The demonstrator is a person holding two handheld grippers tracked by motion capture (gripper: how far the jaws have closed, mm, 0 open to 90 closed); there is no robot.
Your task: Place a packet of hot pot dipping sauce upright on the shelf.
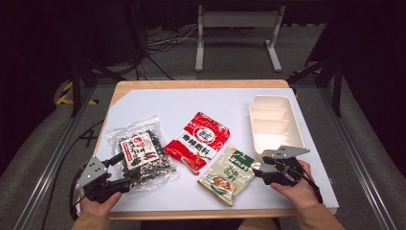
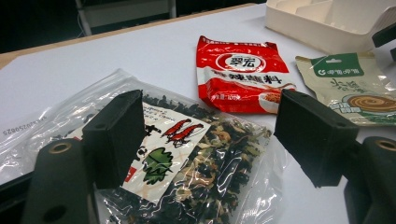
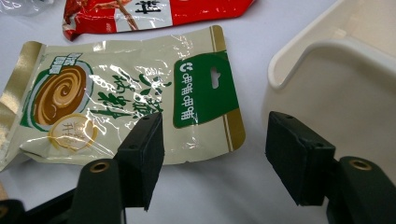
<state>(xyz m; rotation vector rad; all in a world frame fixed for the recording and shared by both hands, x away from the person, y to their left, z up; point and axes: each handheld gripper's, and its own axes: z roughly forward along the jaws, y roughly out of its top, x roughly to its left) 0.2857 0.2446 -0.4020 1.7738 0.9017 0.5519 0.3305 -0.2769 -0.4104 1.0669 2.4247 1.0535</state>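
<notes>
We hold the left tool [image 1: 116, 168] with its jaws spread wide and nothing gripped; the clear packet of dried seaweed mix [image 2: 187, 158] lies on the counter [image 1: 191, 103] right under and between them, its printed label just ahead of the one jaw. Beyond that tool's tips lies the red sachet [image 2: 240, 74]. Our right tool [image 1: 258, 171] also stands wide open and grips nothing. Its jaws hang over the counter, the one jaw over the near corner of the beige-and-green pouch [image 3: 126, 102], the other just beside the wall of the white divided tray [image 3: 327, 79]. The pouch lies flat ahead of this tool, the tray off to its other side.
</notes>
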